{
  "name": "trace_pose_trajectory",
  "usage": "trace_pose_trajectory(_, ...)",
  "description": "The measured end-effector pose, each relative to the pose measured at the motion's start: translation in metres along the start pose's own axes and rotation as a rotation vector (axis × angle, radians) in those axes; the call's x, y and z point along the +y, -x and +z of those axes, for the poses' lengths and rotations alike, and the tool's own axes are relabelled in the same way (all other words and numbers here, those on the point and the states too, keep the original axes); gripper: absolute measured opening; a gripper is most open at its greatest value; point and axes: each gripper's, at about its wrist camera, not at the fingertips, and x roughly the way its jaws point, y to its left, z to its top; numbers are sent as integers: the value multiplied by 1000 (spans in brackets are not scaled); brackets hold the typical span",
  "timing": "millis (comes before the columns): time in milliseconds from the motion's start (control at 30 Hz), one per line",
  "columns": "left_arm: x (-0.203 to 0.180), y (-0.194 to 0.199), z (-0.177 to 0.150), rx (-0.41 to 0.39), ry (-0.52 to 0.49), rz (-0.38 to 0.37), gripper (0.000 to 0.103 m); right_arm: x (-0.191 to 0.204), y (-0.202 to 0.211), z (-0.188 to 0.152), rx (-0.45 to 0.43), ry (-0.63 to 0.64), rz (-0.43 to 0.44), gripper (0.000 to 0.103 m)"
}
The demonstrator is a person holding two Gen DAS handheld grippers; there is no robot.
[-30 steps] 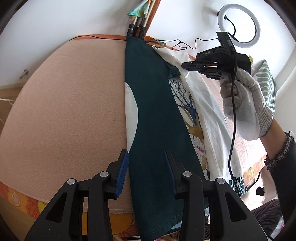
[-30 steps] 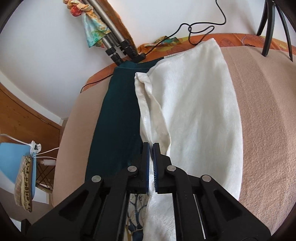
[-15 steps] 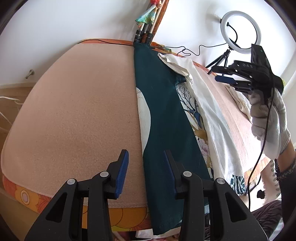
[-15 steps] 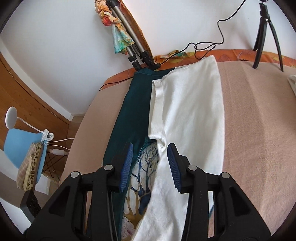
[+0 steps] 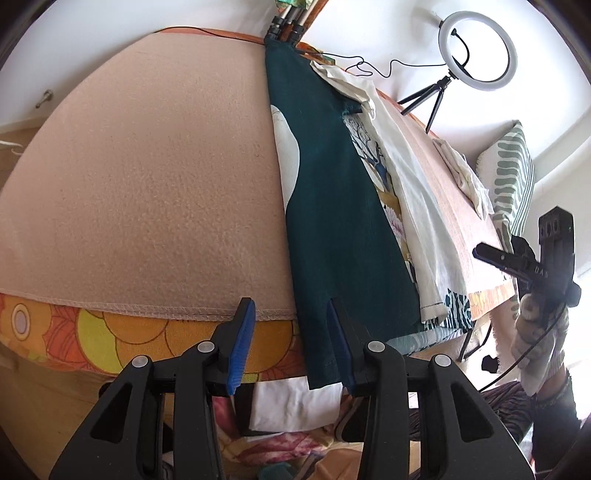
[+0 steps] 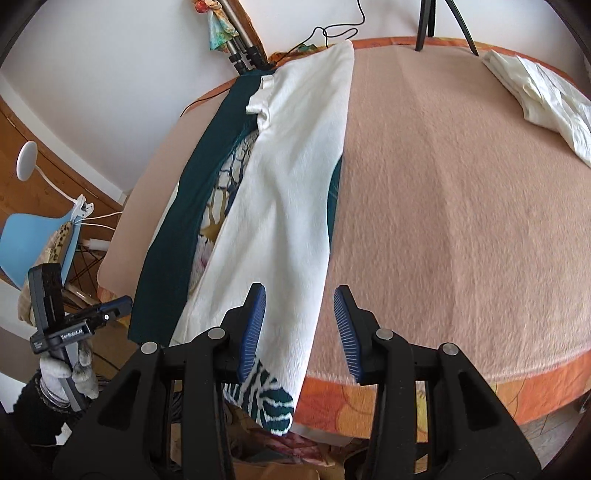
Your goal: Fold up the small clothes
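The printed garment shows only as a narrow strip between the dark green fold and the white fold lying over it, so most of its pattern is hidden. In the left wrist view the tripod is cut off by the top edge, leaving only its feet. The small crumpled white cloth runs out at the frame's right edge.

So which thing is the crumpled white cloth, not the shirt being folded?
Start at the peach blanket covering the table. The long shirt lies along its left side; the crumpled white cloth sits alone at the far right corner, bunched, near the tripod legs.
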Motion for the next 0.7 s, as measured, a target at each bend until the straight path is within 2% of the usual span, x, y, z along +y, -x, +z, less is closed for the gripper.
trace_pose_trajectory(233, -9, -1, -7, 32, 0, -42, 41, -8, -1, -41, 30, -19, 50, 41)
trace_pose_trajectory(567, -12, -1, -14, 50, 28, -93, 41, -3, -9, -54, 52, -9, 119, 41)
trace_pose_trajectory(700, -19, -3, -16, 53, 1, -94, 38, 4, -12, -56, 52, 18, 126, 41)
